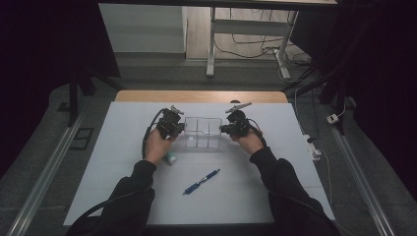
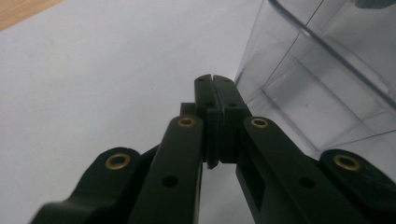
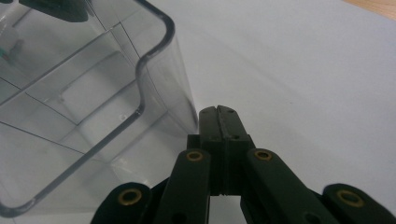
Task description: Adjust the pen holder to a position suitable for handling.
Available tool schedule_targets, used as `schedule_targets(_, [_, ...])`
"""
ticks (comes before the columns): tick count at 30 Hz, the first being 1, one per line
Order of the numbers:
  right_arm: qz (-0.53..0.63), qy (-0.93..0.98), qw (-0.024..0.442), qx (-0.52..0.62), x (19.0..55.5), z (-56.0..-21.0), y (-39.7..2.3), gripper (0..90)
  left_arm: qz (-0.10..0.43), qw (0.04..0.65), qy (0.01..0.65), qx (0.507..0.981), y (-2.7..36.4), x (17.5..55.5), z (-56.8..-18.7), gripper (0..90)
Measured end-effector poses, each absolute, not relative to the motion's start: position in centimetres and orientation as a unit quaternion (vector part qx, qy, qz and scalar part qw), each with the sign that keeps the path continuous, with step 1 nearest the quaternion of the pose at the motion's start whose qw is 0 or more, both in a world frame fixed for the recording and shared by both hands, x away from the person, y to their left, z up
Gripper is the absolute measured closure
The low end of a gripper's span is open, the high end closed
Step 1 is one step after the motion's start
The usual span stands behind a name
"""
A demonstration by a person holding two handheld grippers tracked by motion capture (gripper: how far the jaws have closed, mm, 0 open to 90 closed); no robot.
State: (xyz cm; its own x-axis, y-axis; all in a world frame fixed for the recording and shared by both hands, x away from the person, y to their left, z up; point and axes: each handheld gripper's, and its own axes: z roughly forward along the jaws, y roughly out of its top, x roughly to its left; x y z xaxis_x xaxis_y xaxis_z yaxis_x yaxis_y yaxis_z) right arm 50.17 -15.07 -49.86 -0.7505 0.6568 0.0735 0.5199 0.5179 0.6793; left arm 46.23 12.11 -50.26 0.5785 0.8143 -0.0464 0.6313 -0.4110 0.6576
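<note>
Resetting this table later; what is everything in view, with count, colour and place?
Organiser: one, clear, divided, mid-table between the grippers.
Pen: one, blue, near side of the table.
Small object: one, white and teal, by the left hand; too small to identify.
Table: one, white top, wood far edge.
Left gripper: one, black, shut, at the organiser's left side.
Right gripper: one, black, shut, at its right side.
Sleeves: two, dark.
</note>
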Motion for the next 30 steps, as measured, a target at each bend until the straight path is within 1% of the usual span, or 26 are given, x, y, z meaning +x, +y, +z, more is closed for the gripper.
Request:
schedule_targets(8, [0.354,0.868,0.094,0.336,49.7,-50.0,-14.8,89.8,0.140,0.319,0.435,0.831,12.3,45.3,-50.2,88.4])
schedule_targets(26, [0.349,0.871,0.095,0.333,49.3,-50.1,-14.8,89.7,0.136,0.320,0.438,0.829,12.3,44.9,-50.2,88.1])
schedule_targets(28, [0.345,0.872,0.102,0.332,49.2,-50.0,-14.7,88.1,0.145,0.320,0.440,0.826,12.5,44.8,-50.1,82.8])
schedule_targets(30, [0.340,0.872,0.121,0.330,49.0,-49.8,-14.7,83.9,0.143,0.325,0.442,0.824,12.7,44.8,-50.0,79.4])
